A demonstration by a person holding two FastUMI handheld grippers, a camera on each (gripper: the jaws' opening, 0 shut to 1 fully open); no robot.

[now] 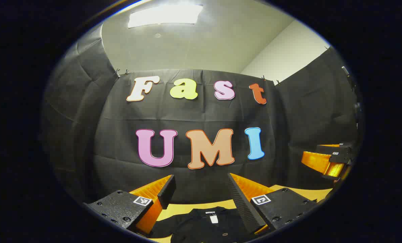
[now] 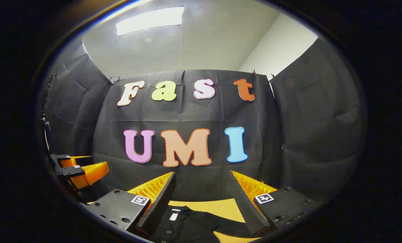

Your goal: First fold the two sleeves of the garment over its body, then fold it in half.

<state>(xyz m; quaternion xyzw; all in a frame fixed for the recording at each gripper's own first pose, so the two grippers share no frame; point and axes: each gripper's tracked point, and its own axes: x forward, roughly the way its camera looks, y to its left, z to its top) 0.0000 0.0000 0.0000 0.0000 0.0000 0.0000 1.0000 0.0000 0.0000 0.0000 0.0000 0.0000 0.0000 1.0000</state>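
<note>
A black garment [image 1: 204, 222] with a white neck label lies flat on a yellow table [image 1: 194, 207], low in the left gripper view. My left gripper [image 1: 201, 189] hovers above its collar, open, with nothing between the fingers. In the right gripper view the same garment [image 2: 191, 224] lies below, collar toward the booth wall, one sleeve reaching right. My right gripper [image 2: 202, 190] hangs open above it, holding nothing. The right gripper [image 1: 329, 162] shows at the right edge of the left gripper view. The left gripper [image 2: 78, 170] shows at the left of the right gripper view.
Black cloth walls close the booth at the back and on both sides. The yellow table [image 2: 221, 206] runs up to the back wall. A ceiling light [image 1: 165, 15] glows overhead.
</note>
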